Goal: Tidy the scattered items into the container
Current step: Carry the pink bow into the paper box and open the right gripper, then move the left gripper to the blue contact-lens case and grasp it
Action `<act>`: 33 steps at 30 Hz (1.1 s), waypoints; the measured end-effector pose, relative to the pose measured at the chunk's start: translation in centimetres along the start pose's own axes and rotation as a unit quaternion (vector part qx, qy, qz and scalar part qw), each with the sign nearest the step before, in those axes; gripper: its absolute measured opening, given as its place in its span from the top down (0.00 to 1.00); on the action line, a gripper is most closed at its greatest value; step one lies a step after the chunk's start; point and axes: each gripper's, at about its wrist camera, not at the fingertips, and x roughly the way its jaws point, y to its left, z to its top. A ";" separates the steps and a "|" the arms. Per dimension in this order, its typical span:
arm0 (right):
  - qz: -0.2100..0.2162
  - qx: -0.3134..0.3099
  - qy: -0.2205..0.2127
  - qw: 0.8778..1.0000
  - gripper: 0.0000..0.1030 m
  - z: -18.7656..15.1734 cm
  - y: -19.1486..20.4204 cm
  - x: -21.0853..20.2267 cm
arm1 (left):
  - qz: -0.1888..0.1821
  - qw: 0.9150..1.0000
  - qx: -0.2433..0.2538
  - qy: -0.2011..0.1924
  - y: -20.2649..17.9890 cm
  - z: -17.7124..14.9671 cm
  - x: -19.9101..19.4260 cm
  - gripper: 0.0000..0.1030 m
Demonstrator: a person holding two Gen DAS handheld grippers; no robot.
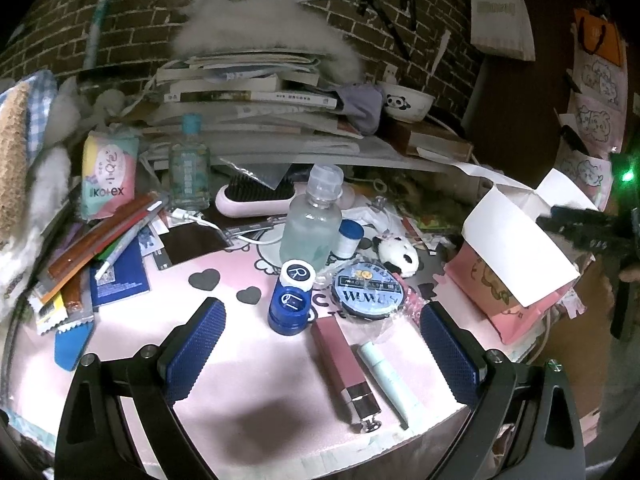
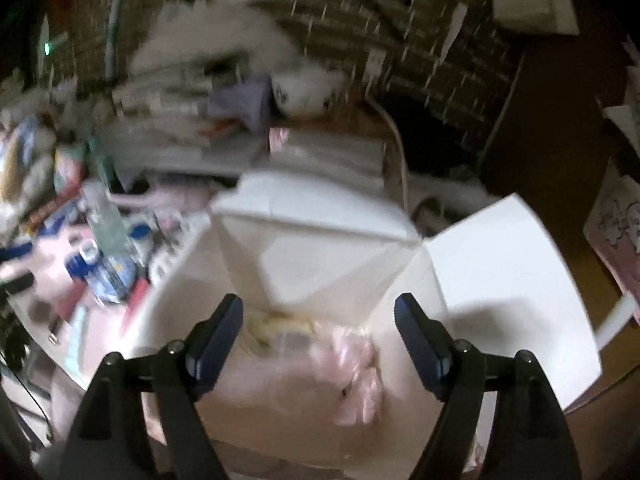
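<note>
Home bedrm desk, brick wall [image 1: 132, 12], book stack [image 1: 248, 92], cosmetics, Kotex pack [image 1: 109, 174], hairbrush [image 1: 256, 196]

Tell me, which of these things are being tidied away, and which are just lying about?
For the job: white box, pink lipstick, pale tube, blue lens case, tape roll, clear bottle.

Just lying about: book stack, panda bowl, hairbrush.

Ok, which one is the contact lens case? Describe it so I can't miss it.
On the pink mat, just ahead of the open left gripper, stands the contact lens case, in front of the clear bottle. Unlike the flat round tin beside it, it has lids marked R and L.
</note>
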 end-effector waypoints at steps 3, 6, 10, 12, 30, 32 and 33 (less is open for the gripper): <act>0.038 0.013 -0.033 0.999 0.25 0.5 0.9 -1.6 | -0.001 1.000 0.002 0.005 -0.1 -0.1 0.2 0.06; 0.068 0.009 -0.060 0.996 0.25 0.9 2.5 -2.7 | -0.002 1.000 0.004 0.007 0.0 -0.2 0.2 0.06; 0.113 -0.004 -0.075 0.991 0.25 1.3 5.5 -3.6 | -0.004 1.000 0.007 0.014 0.0 -0.3 0.2 0.06; 0.146 -0.010 -0.079 0.986 0.25 1.3 7.2 -3.9 | -0.010 1.000 0.011 0.020 -0.1 -0.5 0.3 0.06; 0.310 -0.040 -0.024 0.950 0.24 -3.8 17.0 -1.2 | 0.008 0.999 0.007 0.053 2.4 -0.3 5.0 0.46; 0.315 -0.035 -0.010 0.948 0.25 -4.6 17.2 -0.6 | 0.007 0.998 0.005 0.059 2.6 -0.1 5.6 0.48; 0.315 -0.032 -0.005 0.948 0.24 -4.8 17.2 -0.3 | 0.006 0.998 0.007 0.061 2.6 -0.1 5.8 0.48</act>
